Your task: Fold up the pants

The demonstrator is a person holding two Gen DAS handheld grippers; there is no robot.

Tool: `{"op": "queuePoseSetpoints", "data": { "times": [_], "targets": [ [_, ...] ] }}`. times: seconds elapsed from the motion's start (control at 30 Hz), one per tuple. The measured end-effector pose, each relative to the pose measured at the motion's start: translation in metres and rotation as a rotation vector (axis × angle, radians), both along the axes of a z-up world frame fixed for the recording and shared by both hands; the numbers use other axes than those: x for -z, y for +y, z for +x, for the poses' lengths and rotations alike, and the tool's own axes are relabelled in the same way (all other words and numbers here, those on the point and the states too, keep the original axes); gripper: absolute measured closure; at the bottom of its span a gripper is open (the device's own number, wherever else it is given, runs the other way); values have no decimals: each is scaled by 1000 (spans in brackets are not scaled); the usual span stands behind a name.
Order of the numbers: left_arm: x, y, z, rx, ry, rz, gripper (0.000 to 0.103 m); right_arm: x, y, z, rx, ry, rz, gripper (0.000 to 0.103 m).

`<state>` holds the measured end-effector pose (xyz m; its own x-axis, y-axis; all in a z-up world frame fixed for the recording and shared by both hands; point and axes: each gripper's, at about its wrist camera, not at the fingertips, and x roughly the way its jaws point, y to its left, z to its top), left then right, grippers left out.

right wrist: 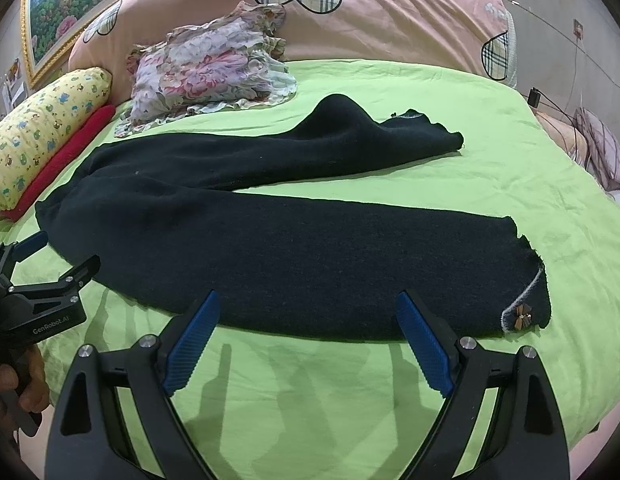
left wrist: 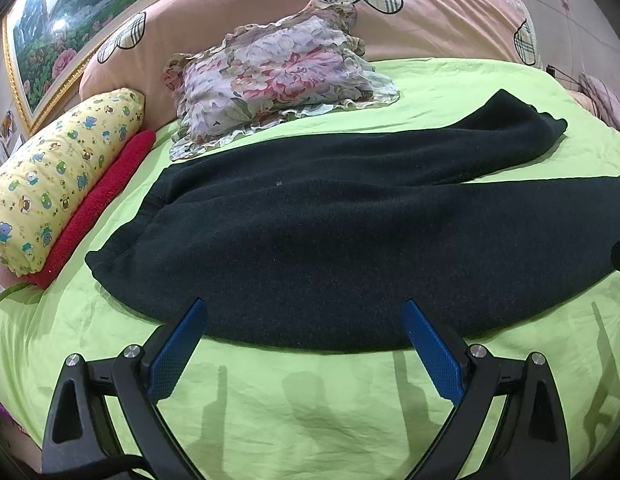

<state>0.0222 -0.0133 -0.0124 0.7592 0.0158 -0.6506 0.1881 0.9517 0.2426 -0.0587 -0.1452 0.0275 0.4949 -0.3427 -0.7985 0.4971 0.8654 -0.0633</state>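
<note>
Dark knit pants [left wrist: 329, 240] lie spread flat across the green bed sheet [left wrist: 310, 400], waist to the left, two legs splayed to the right. The near leg's cuff [right wrist: 525, 312] carries a small bow trim. My left gripper [left wrist: 306, 308] hovers open just short of the pants' near edge, blue pads wide apart, holding nothing. My right gripper [right wrist: 310, 300] is also open at the near edge of the near leg [right wrist: 349, 264]. The left gripper [right wrist: 58, 256] shows at the left edge of the right wrist view, held by a hand [right wrist: 14, 384].
A floral pillow [left wrist: 274, 72] lies beyond the pants, with a yellow patterned bolster [left wrist: 58, 184] and a red roll [left wrist: 98, 208] at the left. A pink quilt [left wrist: 409, 12] with plaid hearts runs along the back. Cables and a charger [right wrist: 533, 98] sit at the far right.
</note>
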Motion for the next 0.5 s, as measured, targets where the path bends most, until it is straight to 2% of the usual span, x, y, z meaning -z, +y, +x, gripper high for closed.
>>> {"op": "queuePoseSetpoints", "data": {
  "times": [0.5],
  "targets": [
    [0,1,-1,15,4,-5,4,-3,0,-1,2,-11,9,13]
  ]
}}
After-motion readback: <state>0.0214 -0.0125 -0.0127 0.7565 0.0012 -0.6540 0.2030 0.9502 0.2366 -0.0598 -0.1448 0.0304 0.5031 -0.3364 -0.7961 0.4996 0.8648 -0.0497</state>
